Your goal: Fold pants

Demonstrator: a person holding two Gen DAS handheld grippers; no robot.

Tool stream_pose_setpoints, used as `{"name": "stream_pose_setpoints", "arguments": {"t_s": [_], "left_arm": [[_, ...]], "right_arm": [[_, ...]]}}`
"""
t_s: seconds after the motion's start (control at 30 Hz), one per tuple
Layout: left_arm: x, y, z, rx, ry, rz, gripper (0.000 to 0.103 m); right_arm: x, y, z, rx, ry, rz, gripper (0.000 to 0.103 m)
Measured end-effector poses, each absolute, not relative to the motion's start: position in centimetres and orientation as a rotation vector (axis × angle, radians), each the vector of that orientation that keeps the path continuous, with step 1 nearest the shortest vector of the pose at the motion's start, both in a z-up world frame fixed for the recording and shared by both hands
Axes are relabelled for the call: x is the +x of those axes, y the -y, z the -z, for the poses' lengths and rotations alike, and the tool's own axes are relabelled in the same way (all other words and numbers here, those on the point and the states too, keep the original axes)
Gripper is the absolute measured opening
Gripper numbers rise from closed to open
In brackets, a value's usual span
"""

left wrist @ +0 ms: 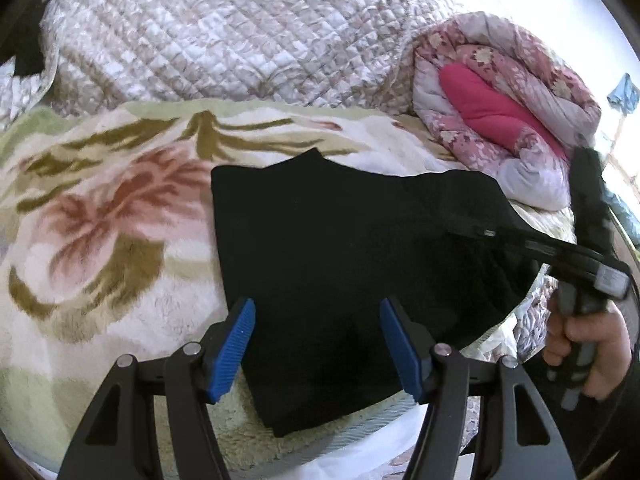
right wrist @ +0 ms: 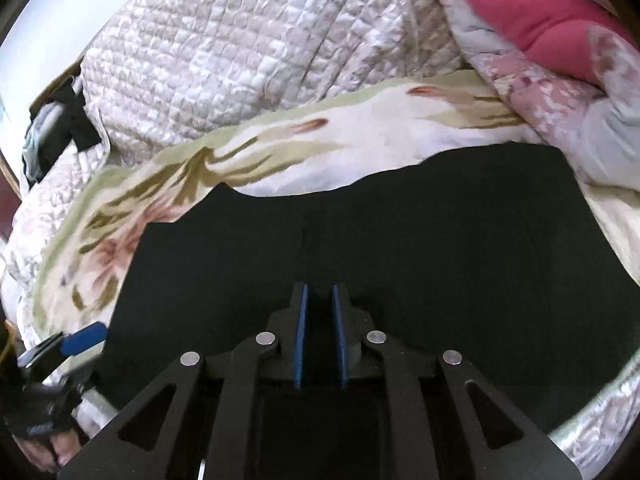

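The black pants [left wrist: 340, 248] lie folded flat on a floral blanket [left wrist: 100, 216] on the bed. My left gripper [left wrist: 318, 344] is open, its blue pads just above the near edge of the pants, holding nothing. My right gripper [right wrist: 320, 336] hovers over the middle of the pants [right wrist: 400, 240]; its blue pads are nearly together with a narrow gap, and I cannot tell whether cloth is between them. In the left wrist view the right gripper's fingers [left wrist: 492, 234] reach over the right side of the pants. The left gripper's blue pad [right wrist: 84, 338] shows at the pants' left edge.
A white quilted cover [left wrist: 224, 32] is heaped behind the blanket. A pink floral comforter [left wrist: 512, 112] is bundled at the back right. Dark clothing [right wrist: 56, 132] lies at the bed's far left. The bed's edge runs close along the near side of the pants.
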State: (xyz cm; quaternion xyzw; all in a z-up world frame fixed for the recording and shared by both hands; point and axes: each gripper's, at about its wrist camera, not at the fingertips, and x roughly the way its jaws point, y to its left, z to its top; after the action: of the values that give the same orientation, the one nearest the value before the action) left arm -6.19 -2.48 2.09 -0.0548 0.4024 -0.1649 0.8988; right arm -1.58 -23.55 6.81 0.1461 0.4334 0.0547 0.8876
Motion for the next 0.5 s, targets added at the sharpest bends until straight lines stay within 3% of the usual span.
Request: {"name": "stream_pose_setpoints", "arguments": {"t_s": [0.07, 0.27, 0.33, 0.37, 0.5], "left_arm": [[-6.3, 2.7, -1.5, -0.099, -0.848, 0.336, 0.067], [-7.3, 3.0, -1.9, -0.066, -0.821, 0.325, 0.067], [-7.6, 2.6, -1.9, -0.073, -0.818, 0.313, 0.067], [-7.6, 2.5, -1.9, -0.076, -0.821, 0.31, 0.067], [-7.5, 2.4, -1.7, -0.079, -0.829, 0.303, 0.067]], "right_arm": [[-2.7, 23.1, -6.4, 0.261, -0.913, -0.13, 0.025], [-4.0, 23.7, -7.2, 0.262, -0.908, -0.071, 0.028], [-5.1, 24.3, -7.4, 0.306, -0.895, -0.053, 0.042], [-5.9, 24.8, -7.4, 0.342, -0.889, -0.045, 0.054], [-8.1, 26.5, -7.2, 0.45, -0.862, -0.009, 0.056]]}}
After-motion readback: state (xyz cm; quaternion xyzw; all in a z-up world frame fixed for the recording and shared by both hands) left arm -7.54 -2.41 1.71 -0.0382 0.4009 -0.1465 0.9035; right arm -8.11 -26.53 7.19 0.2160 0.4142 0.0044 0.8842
